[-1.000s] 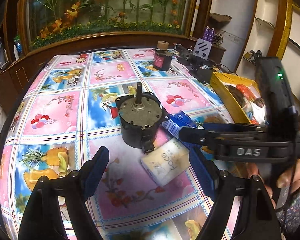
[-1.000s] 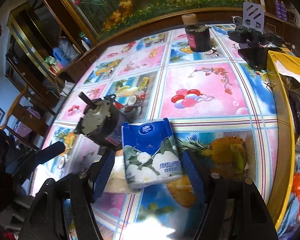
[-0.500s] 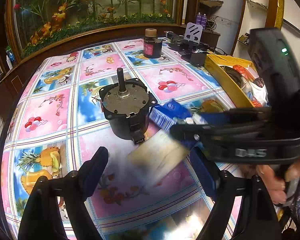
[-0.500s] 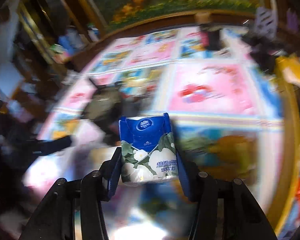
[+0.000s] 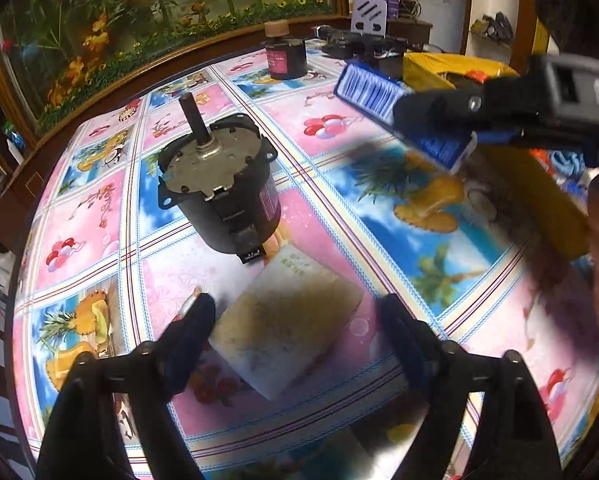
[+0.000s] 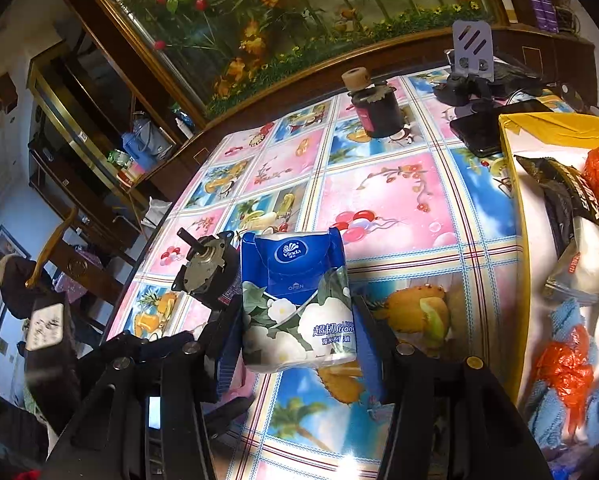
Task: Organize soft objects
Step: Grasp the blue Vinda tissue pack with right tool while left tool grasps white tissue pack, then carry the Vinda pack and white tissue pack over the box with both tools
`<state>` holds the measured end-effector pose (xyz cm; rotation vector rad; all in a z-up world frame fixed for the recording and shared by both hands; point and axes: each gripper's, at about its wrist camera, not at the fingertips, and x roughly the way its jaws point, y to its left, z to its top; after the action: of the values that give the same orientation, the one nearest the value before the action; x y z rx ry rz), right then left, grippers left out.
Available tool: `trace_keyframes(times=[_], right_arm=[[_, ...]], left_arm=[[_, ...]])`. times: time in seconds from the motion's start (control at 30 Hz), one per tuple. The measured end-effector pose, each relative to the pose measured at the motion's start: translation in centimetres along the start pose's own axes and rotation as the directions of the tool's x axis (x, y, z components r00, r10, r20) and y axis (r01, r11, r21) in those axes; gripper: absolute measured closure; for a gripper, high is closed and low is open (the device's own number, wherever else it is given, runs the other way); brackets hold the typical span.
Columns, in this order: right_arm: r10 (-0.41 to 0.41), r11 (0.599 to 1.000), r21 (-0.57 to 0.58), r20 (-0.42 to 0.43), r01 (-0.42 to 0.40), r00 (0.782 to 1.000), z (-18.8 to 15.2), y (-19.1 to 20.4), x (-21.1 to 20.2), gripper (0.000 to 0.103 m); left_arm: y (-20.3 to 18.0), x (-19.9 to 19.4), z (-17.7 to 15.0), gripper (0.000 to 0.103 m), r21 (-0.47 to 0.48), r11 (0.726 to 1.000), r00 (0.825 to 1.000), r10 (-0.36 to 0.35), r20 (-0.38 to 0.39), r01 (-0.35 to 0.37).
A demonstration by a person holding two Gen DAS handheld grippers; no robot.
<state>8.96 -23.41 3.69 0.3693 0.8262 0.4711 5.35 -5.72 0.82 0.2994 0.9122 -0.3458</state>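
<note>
My right gripper (image 6: 295, 344) is shut on a blue and white tissue pack (image 6: 295, 300) and holds it above the table; the pack's barcoded blue edge (image 5: 375, 94) shows in the left wrist view, high at the right. My left gripper (image 5: 295, 320) is open, its fingers on either side of a beige tissue pack (image 5: 287, 324) that lies flat on the fruit-print tablecloth (image 5: 99, 216). A yellow box (image 6: 511, 184) with soft packets and cloths stands at the right.
A black metal motor (image 5: 219, 188) with an upright shaft stands just beyond the beige pack. A dark jar (image 5: 285, 54) and a phone stand with black devices (image 6: 471, 76) are at the far edge. A wooden-framed flower display backs the table.
My right gripper closed on the blue tissue pack and lifted it up and to the right. My left gripper moved forward so its fingers now flank the beige pack.
</note>
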Motion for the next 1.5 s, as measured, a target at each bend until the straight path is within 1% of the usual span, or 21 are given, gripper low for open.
trace_keyframes(times=[0.03, 0.07, 0.1, 0.27, 0.3, 0.43, 0.57, 0.67, 0.73, 0.8, 0.87, 1.1, 1.2, 1.3, 1.5], right_arm=[[-0.005, 1.0, -0.003, 0.005, 0.005, 1.0, 0.0, 0.1, -0.1, 0.047], [-0.01, 1.0, -0.006, 0.01, 0.01, 1.0, -0.1, 0.1, -0.3, 0.047], [-0.011, 1.0, -0.009, 0.012, 0.012, 1.0, -0.1, 0.1, -0.3, 0.047], [-0.022, 1.0, -0.003, 0.039, 0.023, 0.999, 0.0, 0.0, -1.0, 0.047], [-0.028, 1.0, -0.005, 0.048, 0.028, 0.998, 0.0, 0.0, -1.2, 0.047], [-0.055, 0.998, -0.011, 0.074, 0.056, 0.996, 0.1, 0.1, -1.6, 0.047], [-0.072, 0.997, -0.011, 0.093, 0.074, 0.993, 0.2, 0.1, -1.9, 0.047], [-0.074, 0.997, -0.008, 0.096, 0.075, 0.993, 0.3, 0.0, -2.0, 0.047], [-0.08, 0.997, -0.008, 0.1, 0.081, 0.992, 0.3, 0.0, -2.0, 0.048], [-0.082, 0.997, -0.007, 0.106, 0.083, 0.991, 0.4, -0.2, -2.2, 0.047], [-0.084, 0.996, -0.001, 0.107, 0.085, 0.991, 0.4, -0.3, -2.2, 0.048], [-0.084, 0.996, 0.02, 0.117, 0.082, 0.99, 0.6, -0.8, -2.6, 0.048], [-0.085, 0.996, 0.027, 0.122, 0.082, 0.989, 0.6, -0.9, -2.8, 0.048], [-0.084, 0.996, 0.029, 0.131, 0.081, 0.988, 0.7, -0.9, -3.0, 0.048], [-0.091, 0.995, 0.046, 0.151, 0.085, 0.984, 0.9, -1.3, -3.6, 0.048]], left_arm=[[0.0, -0.1, 0.0, 0.039, -0.001, 1.0, 1.0, -0.005, 0.002, 0.005], [0.1, -0.2, 0.1, 0.04, -0.004, 1.0, 1.0, -0.008, 0.002, 0.008], [0.2, -0.3, 0.1, 0.045, -0.003, 1.0, 1.0, 0.0, 0.005, 0.0], [0.1, -0.8, 0.2, 0.055, -0.011, 1.0, 1.0, -0.006, 0.03, 0.007], [0.1, -1.1, 0.4, 0.058, -0.019, 1.0, 0.999, -0.01, 0.042, 0.011], [-0.3, -2.4, 0.8, 0.064, -0.045, 0.998, 0.994, -0.028, 0.105, 0.033], [-0.3, -3.4, 1.2, 0.066, -0.085, 0.994, 0.987, -0.048, 0.155, 0.061], [-0.1, -3.9, 1.6, 0.066, -0.122, 0.988, 0.981, -0.076, 0.18, 0.099], [-0.3, -4.2, 1.9, 0.066, -0.136, 0.985, 0.977, -0.076, 0.198, 0.104], [-0.6, -4.2, 2.1, 0.066, -0.144, 0.982, 0.975, -0.09, 0.202, 0.121], [-1.1, -4.2, 2.2, 0.066, -0.142, 0.982, 0.975, -0.093, 0.203, 0.123], [-3.0, -3.9, 2.5, 0.066, -0.103, 0.987, 0.976, -0.1, 0.192, 0.122], [-2.7, -3.6, 2.4, 0.066, -0.112, 0.988, 0.979, -0.088, 0.186, 0.11], [-2.2, -3.4, 2.5, 0.067, -0.131, 0.985, 0.979, -0.089, 0.183, 0.114], [-2.4, -3.8, 2.8, 0.067, -0.15, 0.981, 0.973, -0.092, 0.214, 0.126]])
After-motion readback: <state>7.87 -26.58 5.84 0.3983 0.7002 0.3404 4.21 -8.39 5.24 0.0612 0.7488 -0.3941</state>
